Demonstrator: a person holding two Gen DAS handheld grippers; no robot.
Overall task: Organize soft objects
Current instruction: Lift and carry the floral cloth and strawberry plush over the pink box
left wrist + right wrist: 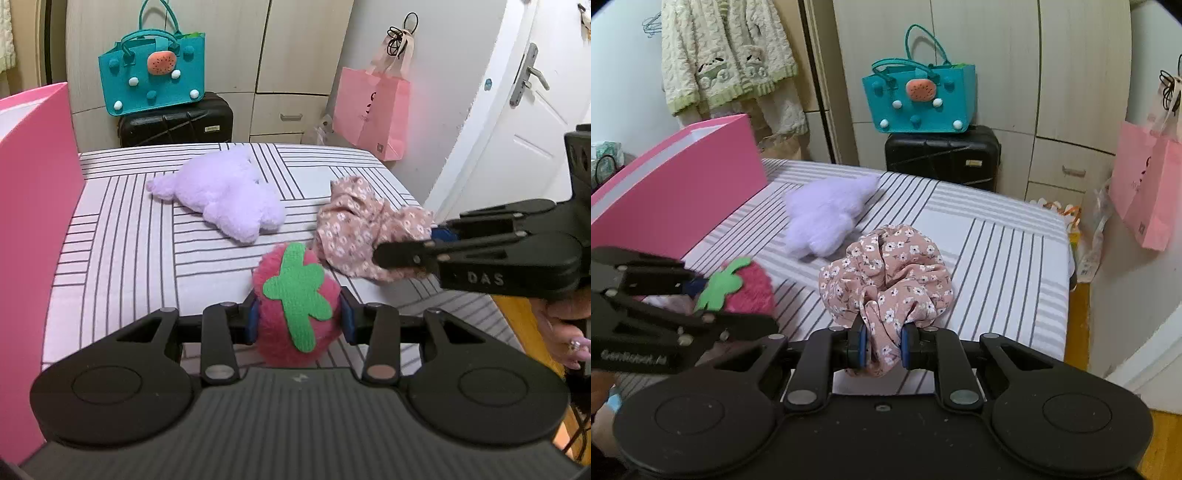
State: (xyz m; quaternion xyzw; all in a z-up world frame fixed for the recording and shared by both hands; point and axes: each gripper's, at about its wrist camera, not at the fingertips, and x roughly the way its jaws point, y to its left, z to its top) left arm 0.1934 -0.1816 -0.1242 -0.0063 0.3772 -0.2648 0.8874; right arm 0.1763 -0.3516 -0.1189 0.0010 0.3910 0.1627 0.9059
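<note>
Our left tongs (298, 316) grip the strawberry plush (295, 306) | our right tongs (883, 346) pinch the floral scrunchie (886, 273) | purple plush (225, 192) lies on the striped bench (122, 236) beside the pink box (683, 184).

The left gripper (299, 317) clamps a fuzzy pink strawberry plush (295, 306) between its blue pads; beside it the right gripper (413, 247) pinches a floral scrunchie (354, 229); a lilac plush (225, 192) lies farther back on the striped bed (122, 236); a pink box (33, 221) stands at left.
</note>
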